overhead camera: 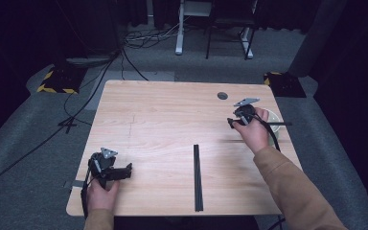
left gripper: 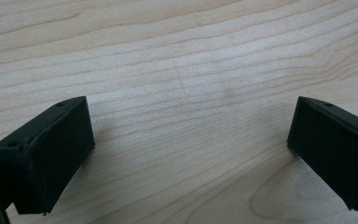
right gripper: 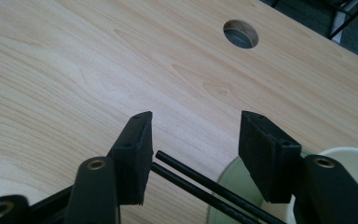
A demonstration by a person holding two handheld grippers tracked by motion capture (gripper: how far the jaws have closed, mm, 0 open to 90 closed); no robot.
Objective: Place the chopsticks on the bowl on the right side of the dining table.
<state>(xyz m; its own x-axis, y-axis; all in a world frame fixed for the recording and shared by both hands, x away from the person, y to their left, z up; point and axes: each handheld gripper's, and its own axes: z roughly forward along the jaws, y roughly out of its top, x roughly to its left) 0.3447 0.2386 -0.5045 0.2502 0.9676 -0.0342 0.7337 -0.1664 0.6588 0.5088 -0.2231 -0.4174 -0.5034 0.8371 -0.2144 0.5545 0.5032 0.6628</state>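
Chopsticks are the matter of this work, and we see two black pairs. One pair, the chopsticks on the bowl (right gripper: 200,186), lies with its far part across the pale bowl (right gripper: 349,156) at the right edge of the table (overhead camera: 163,110), and its tips reach out over the wood. The second pair (overhead camera: 198,177) lies straight on the table near the front edge, well apart from both hands.

The right gripper (right gripper: 193,116) is over the first pair. Its jaws stand apart and grasp nothing; the sticks pass just beside the left jaw and under the gap. In the high view the right gripper (overhead camera: 231,122) is just beside the bowl (overhead camera: 274,115), not far from the round hole (overhead camera: 223,96) in the tabletop. The left gripper (overhead camera: 127,168) rests low at the front left corner. In its own view the left gripper (left gripper: 191,102) is also spread wide, with bare wood between the jaws.

We judge that the step in hand is the laying of a pair across the bowl, though the open jaws could as well be about to close on it. If the pair is set down, the next move calls for lifting the right gripper straight up, so that a jaw does not push the sticks off the rim. Then a gripper must travel to the second pair, turn its jaws across the sticks, and close on both together near the middle.
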